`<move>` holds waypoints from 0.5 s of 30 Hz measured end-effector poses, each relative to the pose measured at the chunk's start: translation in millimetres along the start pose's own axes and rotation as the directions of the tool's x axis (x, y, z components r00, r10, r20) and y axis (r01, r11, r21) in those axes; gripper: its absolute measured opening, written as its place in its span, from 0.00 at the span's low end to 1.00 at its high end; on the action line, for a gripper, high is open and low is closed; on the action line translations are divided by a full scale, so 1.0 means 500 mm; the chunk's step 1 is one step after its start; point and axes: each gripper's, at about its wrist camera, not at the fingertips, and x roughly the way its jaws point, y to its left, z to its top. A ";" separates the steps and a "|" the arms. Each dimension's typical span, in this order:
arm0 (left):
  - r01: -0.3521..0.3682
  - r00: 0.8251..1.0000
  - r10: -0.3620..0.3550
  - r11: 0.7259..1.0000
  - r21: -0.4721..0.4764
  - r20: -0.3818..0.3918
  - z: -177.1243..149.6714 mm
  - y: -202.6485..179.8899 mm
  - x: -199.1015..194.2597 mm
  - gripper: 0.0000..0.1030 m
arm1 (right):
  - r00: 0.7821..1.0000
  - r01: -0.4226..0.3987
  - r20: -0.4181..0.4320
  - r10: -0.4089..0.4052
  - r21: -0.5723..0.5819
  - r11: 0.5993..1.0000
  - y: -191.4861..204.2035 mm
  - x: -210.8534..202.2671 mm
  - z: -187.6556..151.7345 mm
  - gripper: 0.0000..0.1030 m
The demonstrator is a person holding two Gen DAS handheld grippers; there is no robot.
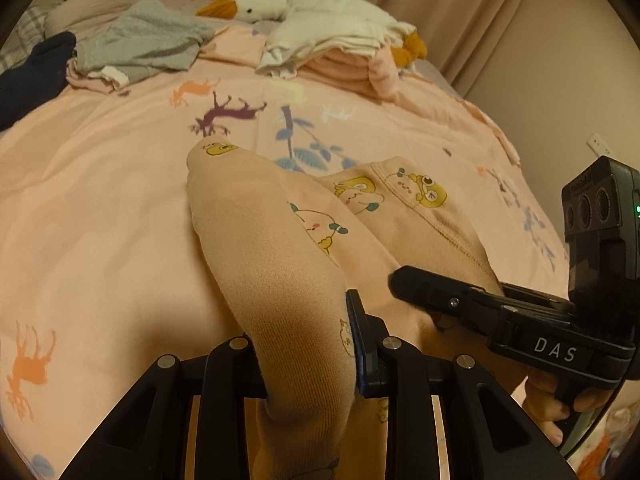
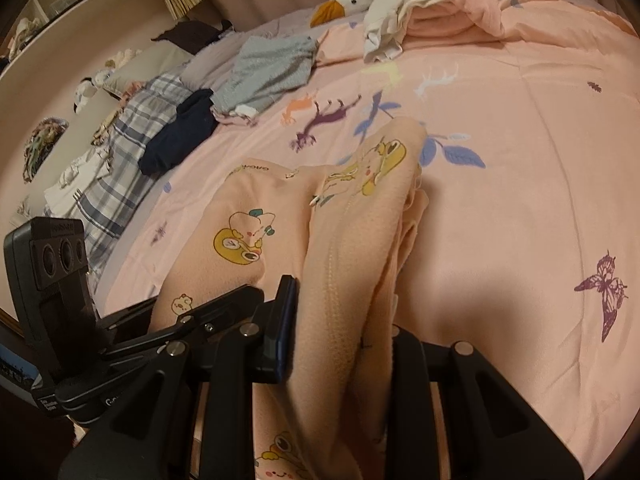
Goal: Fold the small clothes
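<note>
A: What is held at the left?
B: One end of the peach garment [image 1: 256, 216] is pinched in the left gripper [image 1: 308, 344], jaws narrowed on the cloth; its far part rests mid-bed on the pink bedspread [image 1: 100, 200].
A: And at the right?
B: The other end is clamped by the right gripper [image 2: 340, 344]. The fold is judged barely begun; a folded stack [image 1: 344, 64] lies toward the far edge, with unfolded clothes [image 1: 144, 44] beside it.

Left tongs [image 1: 304, 344] clamp peach garment [image 1: 256, 240] over bedspread [image 1: 100, 168]
</note>
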 end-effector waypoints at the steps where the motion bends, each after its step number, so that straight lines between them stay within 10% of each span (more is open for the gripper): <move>1: 0.005 1.000 -0.005 1.000 -0.001 -0.006 -0.003 0.002 0.005 0.26 | 1.000 0.002 -0.004 -0.002 -0.002 1.000 -0.003 0.001 -0.003 0.25; 15: -0.009 0.999 0.008 0.999 -0.040 -0.040 -0.026 0.029 0.053 0.31 | 0.998 0.030 -0.059 -0.028 0.036 0.999 -0.035 0.045 -0.027 0.31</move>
